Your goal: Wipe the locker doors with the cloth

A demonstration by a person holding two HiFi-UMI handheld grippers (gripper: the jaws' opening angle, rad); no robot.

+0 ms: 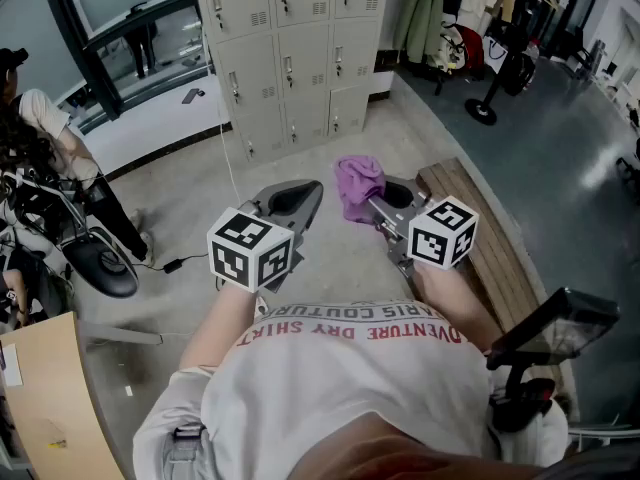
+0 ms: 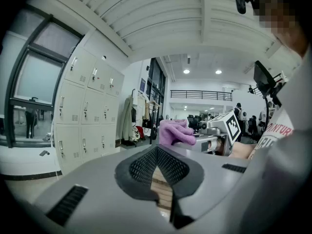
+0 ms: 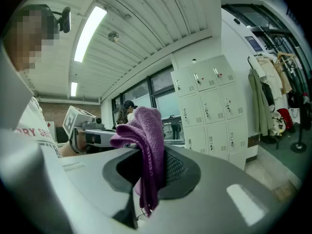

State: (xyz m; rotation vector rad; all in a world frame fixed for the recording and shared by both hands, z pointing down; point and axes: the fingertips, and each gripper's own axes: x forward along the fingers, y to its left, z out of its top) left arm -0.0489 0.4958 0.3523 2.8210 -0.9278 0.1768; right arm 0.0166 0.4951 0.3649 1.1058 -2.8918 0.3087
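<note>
The grey locker bank (image 1: 290, 48) stands a few steps ahead across the concrete floor, all doors shut; it also appears at the left of the left gripper view (image 2: 87, 111) and at the right of the right gripper view (image 3: 214, 106). A purple knit cloth (image 1: 358, 186) (image 3: 146, 140) is bunched in my right gripper (image 1: 374, 202) (image 3: 146, 155), which is shut on it, with a fold hanging below the jaws. My left gripper (image 1: 302, 200) (image 2: 157, 152) is held level beside it, shut with nothing in it. The cloth (image 2: 175, 132) also shows from the left gripper view.
A wooden bench (image 1: 490, 243) runs along my right side. A person (image 1: 50, 138) stands at the left by dark equipment (image 1: 100, 263) and a floor cable (image 1: 175, 263). Coats (image 1: 430, 8) and a round-based stand (image 1: 482, 111) are right of the lockers. A wooden desk (image 1: 45, 398) is at lower left.
</note>
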